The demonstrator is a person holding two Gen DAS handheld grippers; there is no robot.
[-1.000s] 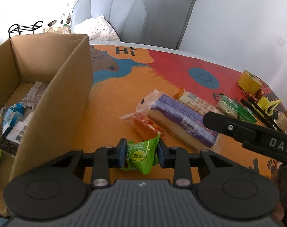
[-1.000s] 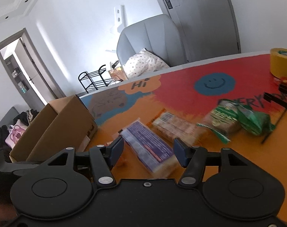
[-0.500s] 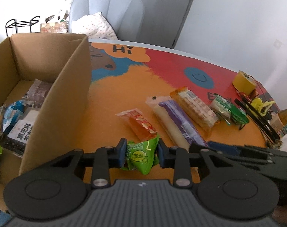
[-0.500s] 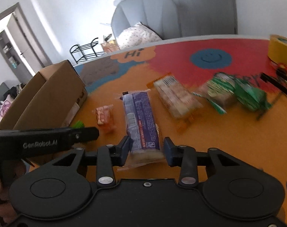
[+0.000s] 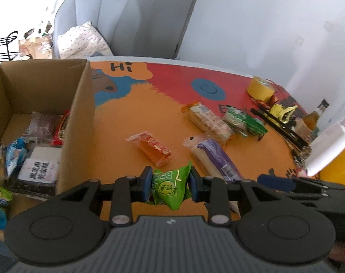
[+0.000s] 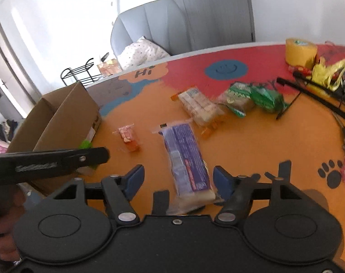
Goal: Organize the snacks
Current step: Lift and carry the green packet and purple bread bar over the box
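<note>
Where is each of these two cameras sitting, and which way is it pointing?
Left wrist: rides the left gripper, looking down along its fingers, shut on a green packet; cardboard box at left.
Right wrist: rides the right gripper, jaws opening around a purple packet; a hand shows.
Both see the box, purple packet, orange packet and table.

Two wrist fisheyes, each mounted behind its own fingers, angled down across the table (image 5: pixel 131 113).

Left view: close over the near edge, cardbox box (image 5: pixel 45 104) open at left, interior visible, chair (image 5: pixel 97 20) and door beyond.

Right view: further right, same heading, box (image 6: pixel 58 116) seen from outside at left.

Shared: purple packet (image 5: pixel 215 157) (image 6: pixel 183 152), orange packet (image 5: pixel 152 147) (image 6: pixel 129 138), yellow tape roll (image 5: pixel 260 88) (image 6: pixel 301 51), chair (image 6: pixel 147 25). Left gripper body (image 6: pixel 47 161) crosses right view.
</note>
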